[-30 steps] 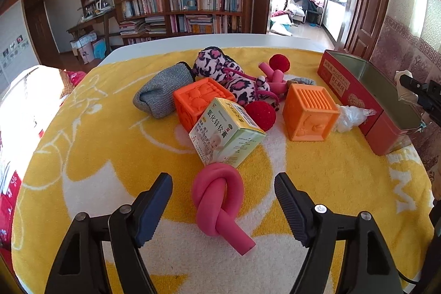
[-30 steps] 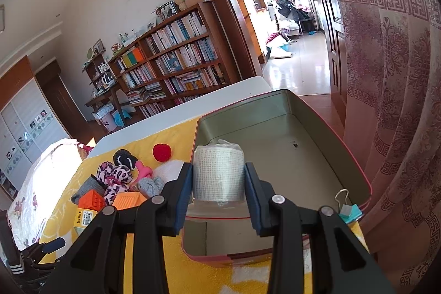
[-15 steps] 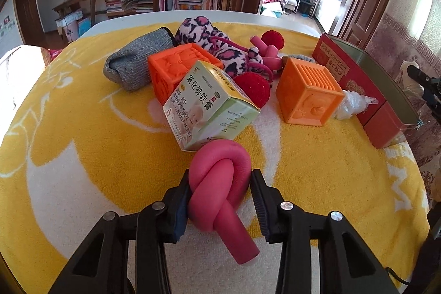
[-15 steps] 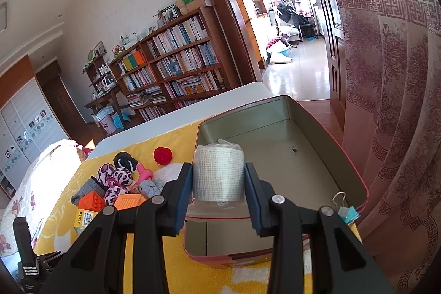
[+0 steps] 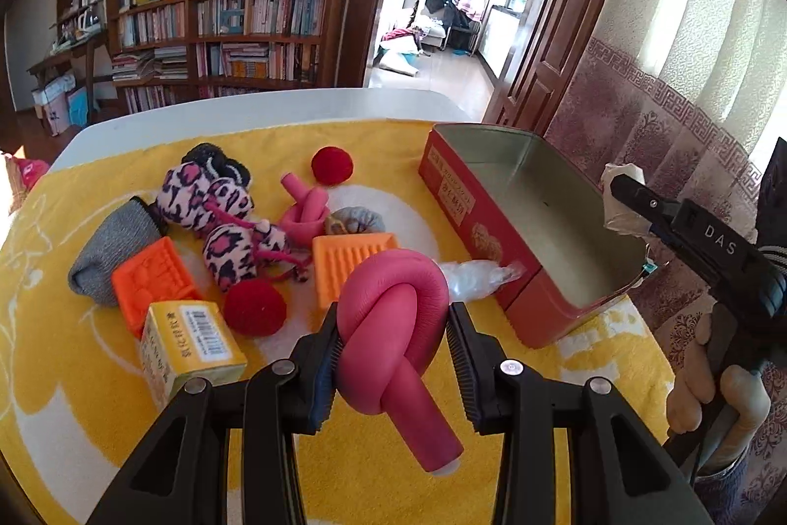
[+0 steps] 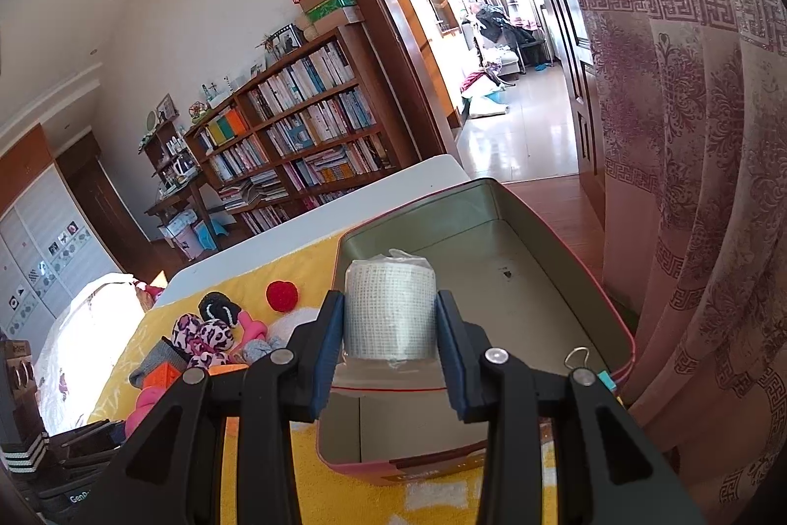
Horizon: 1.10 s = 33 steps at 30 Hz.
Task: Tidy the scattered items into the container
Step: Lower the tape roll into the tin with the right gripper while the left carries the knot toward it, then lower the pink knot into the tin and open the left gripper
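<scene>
While the left gripper (image 5: 393,360) holds one knotted pink foam tube (image 5: 393,308) tight between its two pads, lifted above the yellow towel (image 5: 64,402), the other things lie scattered further back. From left to right in the left wrist view I count one grey knitted pouch (image 5: 105,252), two orange cubes, the first (image 5: 152,279) beside the pouch and the second (image 5: 351,264) partly behind the held tube, one yellow carton with a barcode (image 5: 189,343), one pink leopard plush (image 5: 221,215), and two red balls, the near one (image 5: 255,307) just beside the carton and the far one (image 5: 332,165) near the back edge of the towel. One more pink knotted tube (image 5: 306,207) sits between the plush and a small grey bundle (image 5: 359,220), and one clear plastic bag (image 5: 474,276) touches the wall of the red tin (image 5: 472,205).

At the right side the right gripper (image 6: 388,328) is closed on one white roll of gauze (image 6: 389,311), upright between the pads, above the near end of the tin (image 6: 556,249). Only one binder clip (image 6: 588,365) shows inside the tin, in its near right corner.
</scene>
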Each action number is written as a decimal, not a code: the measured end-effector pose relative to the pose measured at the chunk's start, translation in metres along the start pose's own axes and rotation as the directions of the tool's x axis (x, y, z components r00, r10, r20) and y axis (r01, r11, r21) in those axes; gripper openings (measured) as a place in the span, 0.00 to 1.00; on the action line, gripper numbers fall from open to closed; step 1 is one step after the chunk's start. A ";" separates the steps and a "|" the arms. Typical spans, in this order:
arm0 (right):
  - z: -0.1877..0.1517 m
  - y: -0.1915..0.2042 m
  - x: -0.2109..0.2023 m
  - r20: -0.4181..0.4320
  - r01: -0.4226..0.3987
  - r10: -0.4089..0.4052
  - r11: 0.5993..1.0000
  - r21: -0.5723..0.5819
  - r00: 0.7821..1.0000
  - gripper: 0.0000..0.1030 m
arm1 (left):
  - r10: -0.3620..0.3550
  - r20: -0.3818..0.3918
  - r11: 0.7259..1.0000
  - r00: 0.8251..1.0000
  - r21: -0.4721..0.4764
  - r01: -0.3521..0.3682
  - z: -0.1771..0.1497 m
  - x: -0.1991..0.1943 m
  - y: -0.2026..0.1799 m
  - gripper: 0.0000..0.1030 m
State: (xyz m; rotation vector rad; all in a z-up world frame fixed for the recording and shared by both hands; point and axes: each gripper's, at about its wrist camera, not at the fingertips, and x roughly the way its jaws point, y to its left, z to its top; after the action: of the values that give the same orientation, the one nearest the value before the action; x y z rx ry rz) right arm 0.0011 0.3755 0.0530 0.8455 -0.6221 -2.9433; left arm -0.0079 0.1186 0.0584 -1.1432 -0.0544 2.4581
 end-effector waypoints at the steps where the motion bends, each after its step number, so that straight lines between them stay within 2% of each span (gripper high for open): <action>1: 0.000 -0.002 0.001 -0.002 0.006 -0.006 1.000 0.006 1.000 0.39 | -0.020 0.008 1.000 1.000 0.018 0.020 0.010 0.004 -0.010 0.41; 5: 0.003 -0.010 0.002 -0.005 0.028 -0.028 0.999 0.036 1.000 0.39 | -0.082 0.034 0.994 0.996 0.074 0.080 0.040 0.021 -0.047 0.41; 10: 0.005 -0.019 0.002 0.000 0.072 -0.072 0.995 0.064 0.997 0.39 | -0.149 0.019 0.986 0.989 0.077 0.148 0.070 0.052 -0.074 0.41; 21: 0.007 -0.025 0.004 0.005 0.134 -0.135 0.988 0.076 0.991 0.40 | -0.209 -0.015 0.976 0.978 0.051 0.210 0.096 0.091 -0.089 0.43; 22: 0.008 -0.027 0.004 0.006 0.134 -0.135 0.987 0.087 0.991 0.44 | -0.218 -0.022 0.975 0.976 0.047 0.219 0.097 0.093 -0.089 0.44; 24: 0.008 -0.032 0.002 0.016 0.141 -0.144 0.984 0.110 0.989 0.51 | -0.224 -0.020 0.974 0.974 0.030 0.225 0.097 0.095 -0.086 0.75; 25: 0.008 -0.034 0.001 0.022 0.147 -0.151 0.982 0.118 0.988 0.53 | -0.222 -0.003 0.975 0.975 0.017 0.222 0.097 0.093 -0.084 0.79; 29: 0.009 -0.036 0.000 0.033 0.153 -0.159 0.979 0.132 0.987 0.53 | -0.226 0.014 0.974 0.974 -0.020 0.227 0.098 0.088 -0.071 0.80; 33: 0.008 -0.031 0.002 0.030 0.145 -0.149 0.983 0.112 0.988 0.53 | -0.182 0.035 0.982 0.983 -0.034 0.183 0.096 0.078 -0.057 0.80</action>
State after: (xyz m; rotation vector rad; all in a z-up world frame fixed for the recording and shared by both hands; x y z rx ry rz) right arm -0.0013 0.4069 0.0465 0.8822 -0.7613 -3.0889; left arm -0.1025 0.2147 0.0780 -1.0649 -0.2060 2.3212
